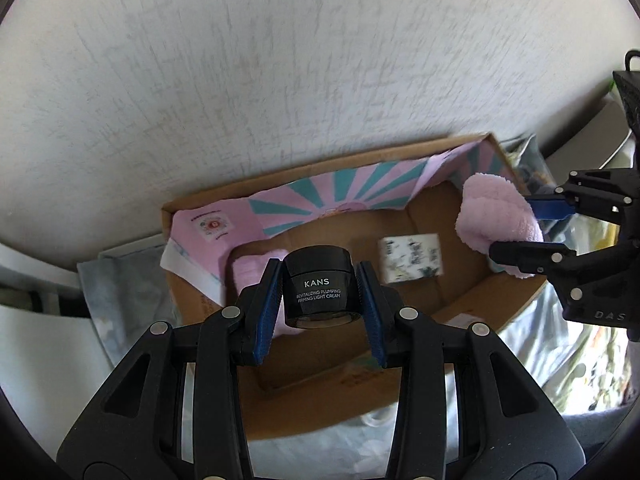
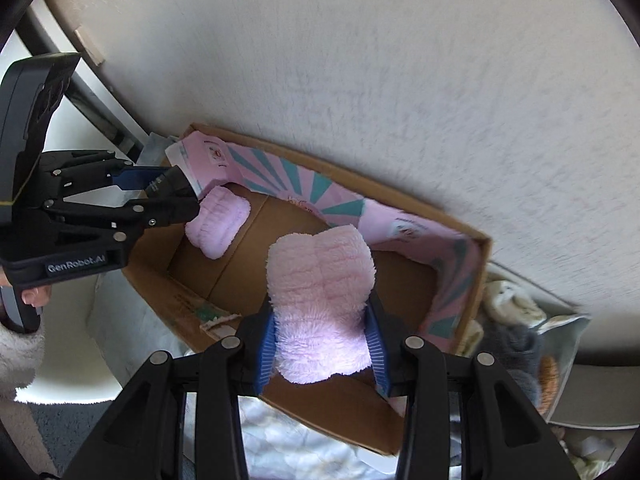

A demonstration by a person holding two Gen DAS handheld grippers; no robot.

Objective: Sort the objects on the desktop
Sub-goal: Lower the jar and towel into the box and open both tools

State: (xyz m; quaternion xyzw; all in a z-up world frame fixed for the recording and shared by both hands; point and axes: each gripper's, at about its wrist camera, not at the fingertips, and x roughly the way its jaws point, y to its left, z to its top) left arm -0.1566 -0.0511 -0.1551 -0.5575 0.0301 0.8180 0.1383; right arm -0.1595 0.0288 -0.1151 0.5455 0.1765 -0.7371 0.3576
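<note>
My left gripper (image 1: pixel 319 276) is shut on a black KANS cream jar (image 1: pixel 318 300), held over the left part of an open cardboard box (image 1: pixel 472 300) lined with a pink and teal sheet (image 1: pixel 352 188). My right gripper (image 2: pixel 322 308) is shut on a fluffy pink cloth (image 2: pixel 320 280) above the same cardboard box (image 2: pixel 460 232). Seen from the left wrist, the right gripper (image 1: pixel 516 226) and its pink cloth (image 1: pixel 492 208) hang over the box's right end. In the right wrist view, the left gripper (image 2: pixel 188 196) holds the jar (image 2: pixel 174 192). A second pink fluffy cloth (image 2: pixel 218 226) lies inside the box.
A small white patterned box (image 1: pixel 412 258) lies on the carton's floor. The carton stands against a white textured wall (image 1: pixel 280 80) on floral fabric (image 1: pixel 560 340). Soft toys (image 2: pixel 512 304) are piled to its right. A person's hand (image 2: pixel 36 296) and fluffy sleeve (image 2: pixel 16 356) hold the left gripper.
</note>
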